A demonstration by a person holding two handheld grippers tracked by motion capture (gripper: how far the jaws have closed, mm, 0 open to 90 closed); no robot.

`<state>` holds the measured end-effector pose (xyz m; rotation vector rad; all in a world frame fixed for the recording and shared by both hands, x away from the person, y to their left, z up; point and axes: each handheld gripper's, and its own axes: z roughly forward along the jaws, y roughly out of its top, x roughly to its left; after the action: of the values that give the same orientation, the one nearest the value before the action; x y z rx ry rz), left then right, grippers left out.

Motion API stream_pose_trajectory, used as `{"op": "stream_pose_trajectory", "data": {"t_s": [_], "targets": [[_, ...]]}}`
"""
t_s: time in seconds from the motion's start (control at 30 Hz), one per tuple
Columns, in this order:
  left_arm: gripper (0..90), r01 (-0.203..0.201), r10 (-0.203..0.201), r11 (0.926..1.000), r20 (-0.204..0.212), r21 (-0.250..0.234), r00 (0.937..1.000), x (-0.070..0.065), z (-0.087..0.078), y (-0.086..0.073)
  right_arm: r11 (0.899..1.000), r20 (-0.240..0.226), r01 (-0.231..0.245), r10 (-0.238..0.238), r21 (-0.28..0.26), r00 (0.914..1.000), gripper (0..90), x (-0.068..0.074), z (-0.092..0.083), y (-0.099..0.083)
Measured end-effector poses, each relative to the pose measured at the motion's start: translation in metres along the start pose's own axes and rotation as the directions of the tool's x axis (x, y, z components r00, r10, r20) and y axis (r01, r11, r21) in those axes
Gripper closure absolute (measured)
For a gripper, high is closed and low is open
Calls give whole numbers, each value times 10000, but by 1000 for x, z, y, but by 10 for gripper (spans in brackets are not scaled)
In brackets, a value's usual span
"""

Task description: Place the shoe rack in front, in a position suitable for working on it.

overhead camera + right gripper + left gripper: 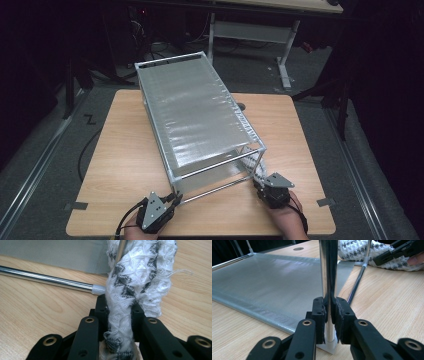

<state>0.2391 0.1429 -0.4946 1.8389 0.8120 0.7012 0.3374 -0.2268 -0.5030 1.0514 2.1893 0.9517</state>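
Left claw clamped on the rack's near-left upright post, at its foot. Right claw pinching the black-and-white knit cloth wrapped round the near-right post. Rack stands mid-table, grey fabric shelves bare.
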Motion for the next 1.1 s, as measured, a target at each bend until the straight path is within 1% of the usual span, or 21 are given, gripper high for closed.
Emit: {"op": "stream_pose_trajectory", "data": {"t_s": [0.2,0.4,0.43,0.47,0.5,0.53,0.57,0.67,0.77,0.87,0.97,1.03,1.07,1.1], "targets": [[784,-113,113,9999,-50,37,9999,-1,0,0,10000,-95,-96,96,-18,9999,752,-1,0,-1],[786,-143,144,9999,-69,53,9999,-1,1,-1,10000,-75,-78,77,-33,9999,753,-1,-1,1],[787,203,-203,9998,13,-74,9998,-3,1,-1,9999,-50,-66,65,-101,10000,753,-2,-2,2],[787,405,-405,9991,79,-105,9992,-4,2,-1,9997,-30,-111,110,-204,9999,753,-1,-3,3],[788,-99,99,9999,-35,51,9999,0,1,-1,9995,10,-78,78,-322,10000,753,-1,-5,5],[789,622,-620,9979,137,-204,9980,-5,3,-2,9990,70,-46,49,-448,10000,752,-1,-8,6],[790,820,-815,9962,172,-303,9965,-7,4,-2,9981,122,12,-5,-621,9999,752,-1,-10,8],[790,690,-687,9974,121,-217,9976,-7,3,-1,9943,267,90,-62,-1067,9996,752,-1,-19,15],[791,713,-711,9972,107,-241,9974,-7,3,-1,9885,453,260,-194,-1490,9988,751,-1,-29,22],[790,661,-660,9975,88,-232,9978,-7,3,-1,9787,588,361,-247,-2023,9980,749,-2,-41,29],[790,596,-594,9979,60,-235,9982,-7,3,-1,9649,645,296,-132,-2610,9978,747,-1,-54,36],[789,534,-533,9983,33,-217,9986,-7,3,-1,9530,681,262,-58,-3018,9977,748,-3,-62,40],[789,529,-528,9984,37,-218,9986,-7,3,-1,9473,675,200,17,-3199,9977,748,-3,-65,42],[789,523,-523,9984,34,-213,9986,-7,3,-1,9436,691,178,54,-3305,9976,748,-3,-68,43]]}}
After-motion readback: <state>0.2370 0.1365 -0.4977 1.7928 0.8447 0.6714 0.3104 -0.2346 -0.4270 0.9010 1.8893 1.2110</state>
